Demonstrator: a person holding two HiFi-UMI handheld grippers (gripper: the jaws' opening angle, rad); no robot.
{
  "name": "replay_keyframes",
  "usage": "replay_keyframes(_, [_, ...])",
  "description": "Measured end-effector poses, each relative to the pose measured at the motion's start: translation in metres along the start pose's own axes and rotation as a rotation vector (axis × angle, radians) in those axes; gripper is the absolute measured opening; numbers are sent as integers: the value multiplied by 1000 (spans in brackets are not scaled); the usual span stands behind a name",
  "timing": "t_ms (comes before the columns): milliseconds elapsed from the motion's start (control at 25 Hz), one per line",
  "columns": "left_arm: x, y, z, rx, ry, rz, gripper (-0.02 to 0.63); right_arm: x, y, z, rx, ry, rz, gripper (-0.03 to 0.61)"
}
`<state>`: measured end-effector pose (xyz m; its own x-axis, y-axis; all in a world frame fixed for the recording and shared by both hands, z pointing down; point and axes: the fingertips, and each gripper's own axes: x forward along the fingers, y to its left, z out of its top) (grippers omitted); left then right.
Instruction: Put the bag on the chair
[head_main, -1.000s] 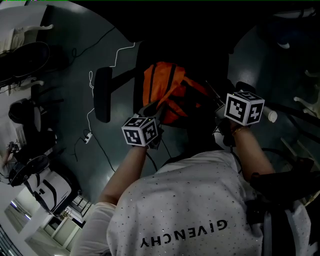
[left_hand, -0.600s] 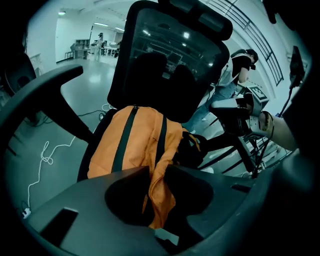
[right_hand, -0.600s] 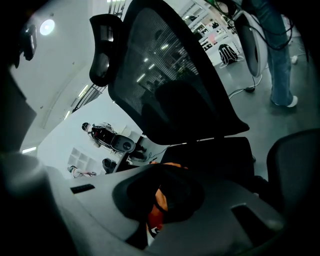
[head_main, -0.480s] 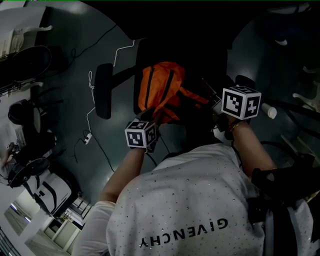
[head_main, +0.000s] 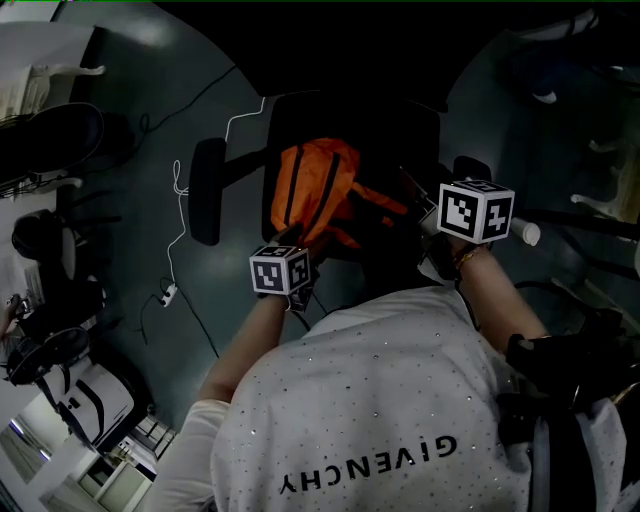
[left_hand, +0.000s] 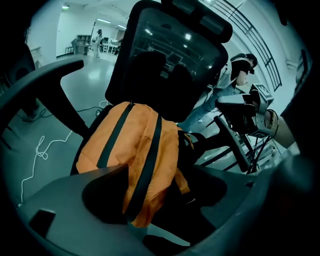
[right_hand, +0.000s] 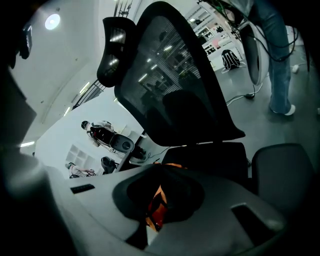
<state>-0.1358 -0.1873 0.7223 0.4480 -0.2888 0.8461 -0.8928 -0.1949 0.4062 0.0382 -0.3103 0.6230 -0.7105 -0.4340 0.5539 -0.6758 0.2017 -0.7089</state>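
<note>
The orange bag (head_main: 315, 190) with black straps lies on the seat of the black office chair (head_main: 400, 135). In the left gripper view the bag (left_hand: 135, 150) leans against the chair's mesh back (left_hand: 165, 55). My left gripper (head_main: 298, 240) is at the bag's near edge. Its jaws are opening; the bag's lower edge hangs between them, and the pads are not pressing on it. My right gripper (head_main: 432, 218) is at the seat's right side, and an orange strap (head_main: 385, 200) runs from the bag to it. Orange fabric (right_hand: 157, 207) sits pinched between its jaws.
The chair's left armrest (head_main: 205, 190) juts out beside the bag. A white cable (head_main: 235, 120) and a power strip (head_main: 165, 295) lie on the floor at left. More chairs (head_main: 50, 130) stand at the far left. A person in jeans (right_hand: 280, 60) stands behind the chair.
My left gripper's jaws have come off the bag and drawn back slightly toward me. The bag now rests further in on the seat. The right gripper has barely moved.
</note>
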Motion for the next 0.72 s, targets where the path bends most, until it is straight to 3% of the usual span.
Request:
replay_keyframes(160, [1, -6, 2, -24, -6, -26, 420, -7, 8, 4, -16, -11, -3, 5])
replay_keyframes(440, [-14, -19, 3, 81, -50, 4, 420, -29, 27, 7, -52, -48, -12, 5])
replay_keyframes(720, [-26, -35, 16, 102, -123, -12, 419, -57, 48, 2, -108, -98, -37, 5])
